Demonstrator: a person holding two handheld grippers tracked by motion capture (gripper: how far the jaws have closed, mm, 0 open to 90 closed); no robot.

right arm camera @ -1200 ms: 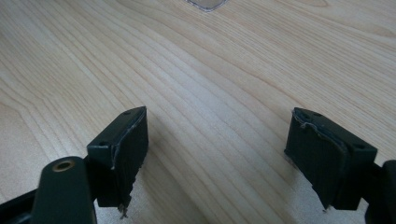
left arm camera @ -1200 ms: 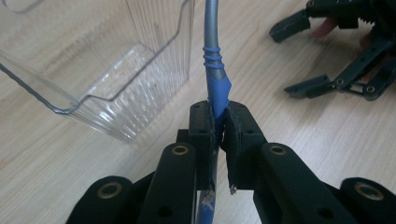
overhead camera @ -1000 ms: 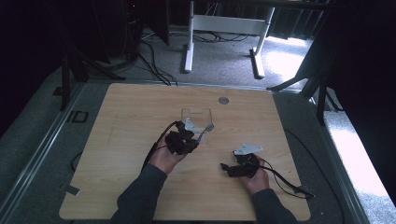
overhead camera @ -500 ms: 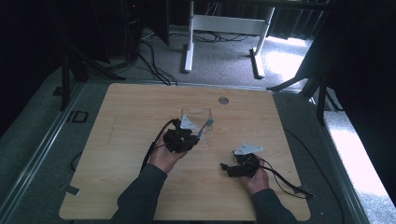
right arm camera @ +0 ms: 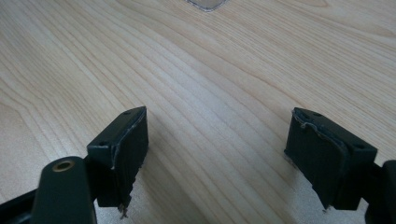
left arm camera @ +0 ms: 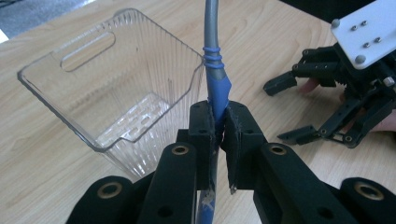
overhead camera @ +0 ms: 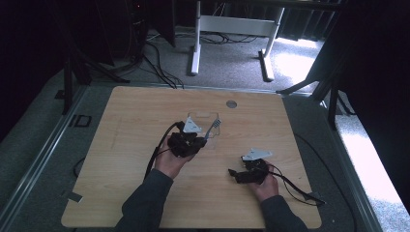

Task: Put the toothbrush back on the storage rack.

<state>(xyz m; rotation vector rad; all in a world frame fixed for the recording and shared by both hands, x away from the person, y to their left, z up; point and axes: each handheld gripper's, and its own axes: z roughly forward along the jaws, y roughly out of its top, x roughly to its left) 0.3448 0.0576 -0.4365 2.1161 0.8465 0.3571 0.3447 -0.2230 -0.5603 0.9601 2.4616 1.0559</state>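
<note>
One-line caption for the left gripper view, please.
Left tool clamps a blue-handled utensil upright beside a clear ribbed bin; right tool rests open behind.

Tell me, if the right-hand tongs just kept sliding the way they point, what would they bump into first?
Mostly bare table. The right tongs stand open over plain wood, and the first thing ahead looks like the clear plastic bin, its corner at the top edge. How far off is hard to judge.

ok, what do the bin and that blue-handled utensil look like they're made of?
Bin: clear rigid plastic by the look, glossy, with ribbed walls, a moulded handle slot and a slotted base seen through it.
Utensil: the handle seems blue rubbery plastic with ridged rings, running into a dull grey shank, probably metal. The left gripper is clamped on the blue part.
</note>
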